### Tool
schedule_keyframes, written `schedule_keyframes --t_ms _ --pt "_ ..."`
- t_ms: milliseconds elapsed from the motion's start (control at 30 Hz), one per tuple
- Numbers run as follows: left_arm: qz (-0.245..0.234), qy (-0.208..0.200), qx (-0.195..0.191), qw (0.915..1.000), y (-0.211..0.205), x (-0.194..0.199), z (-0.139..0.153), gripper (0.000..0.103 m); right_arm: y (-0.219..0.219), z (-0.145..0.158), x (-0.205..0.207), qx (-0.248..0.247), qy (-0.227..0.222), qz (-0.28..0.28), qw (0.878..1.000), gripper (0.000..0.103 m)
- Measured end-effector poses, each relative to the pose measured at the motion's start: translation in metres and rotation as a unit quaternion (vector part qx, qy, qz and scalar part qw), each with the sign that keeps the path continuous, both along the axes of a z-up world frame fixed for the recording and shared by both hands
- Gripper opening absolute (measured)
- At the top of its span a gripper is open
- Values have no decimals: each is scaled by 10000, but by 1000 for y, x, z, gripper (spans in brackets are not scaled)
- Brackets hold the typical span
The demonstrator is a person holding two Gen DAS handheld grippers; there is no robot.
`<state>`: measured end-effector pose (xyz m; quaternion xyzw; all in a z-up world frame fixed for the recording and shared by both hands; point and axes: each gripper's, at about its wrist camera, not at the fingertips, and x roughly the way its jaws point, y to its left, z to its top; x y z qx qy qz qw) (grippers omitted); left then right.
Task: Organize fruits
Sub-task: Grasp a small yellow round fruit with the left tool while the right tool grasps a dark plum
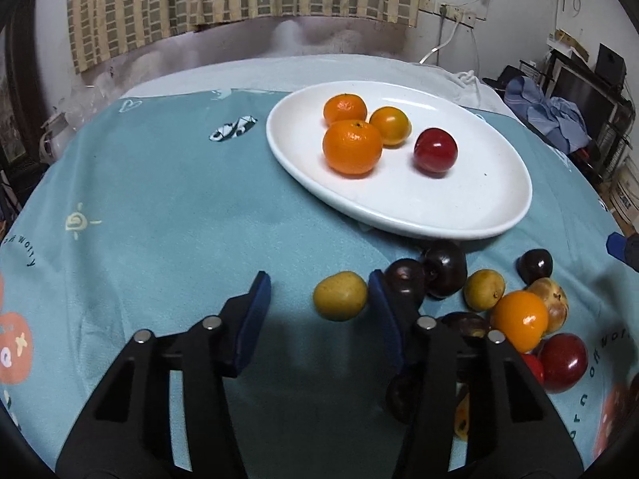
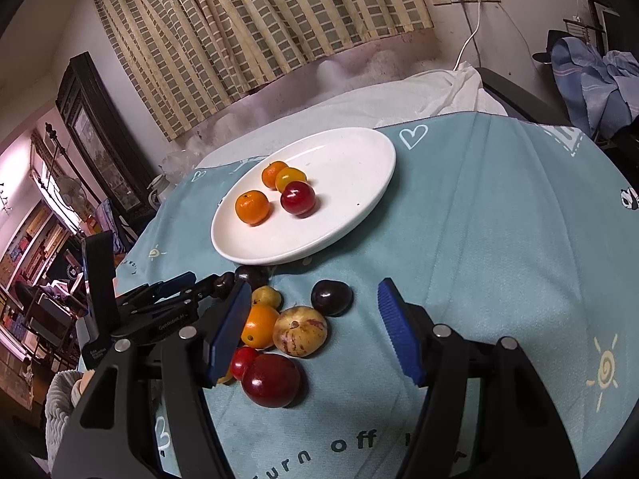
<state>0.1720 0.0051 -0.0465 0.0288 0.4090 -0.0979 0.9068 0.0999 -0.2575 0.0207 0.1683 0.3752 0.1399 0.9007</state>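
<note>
Left wrist view: four fruits sit on the plate; the pile remains; both hand-held grippers gape, empty.

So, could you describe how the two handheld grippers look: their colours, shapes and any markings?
Both are black plastic frames with triangular cut-outs and round silver pins at the joints. The left gripper has smooth dark-blue pads; the right gripper has brighter blue pads, the one seen edge-on ridged. The right view shows small white lettering on the left gripper's body.
</note>
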Motion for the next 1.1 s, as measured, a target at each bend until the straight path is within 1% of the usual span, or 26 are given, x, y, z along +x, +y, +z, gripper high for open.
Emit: schedule_keyframes --t_ms 67,100,200,300,367,467,567,667,767,833,933,1000,1100 --pt "-79 86 141 9998 3 0 -4 42 -1 1 0 5 -6 -14 10000 66" --pt "-2 109 260 9996 6 1 -6 40 -2 1 -1 27 -15 -15 10000 66" --pt "114 100 261 9995 9 2 -6 38 -1 3 -1 33 -36 -8 10000 66" --pt "-38 21 434 9990 0 -1 -6 36 1 2 -1 -6 -34 15 10000 66" --pt "-54 3 477 9988 -1 0 -6 34 1 1 0 -31 -24 28 10000 66" --pt "10 67 323 9995 4 4 -7 36 2 -1 0 -75 7 39 10000 66" --pt "-7 69 337 9994 3 4 -7 35 4 -1 0 -103 12 60 9999 66" --pt "-116 108 198 9997 4 5 -7 27 4 -2 1 -95 15 89 9999 66" --pt "-122 88 88 9998 7 4 -6 27 2 -4 3 15 83 113 9999 66" --pt "-106 0 64 9999 6 -2 -4 27 -2 -7 7 134 185 103 9997 66" --pt "-58 -107 -158 9998 9 -13 7 27 -7 -14 13 296 376 135 9988 66" --pt "-35 -290 -303 9991 10 -24 19 27 -6 -19 17 315 465 172 9983 66" --pt "-141 -552 -476 9972 7 -40 35 27 -2 -27 25 310 618 208 9974 66"
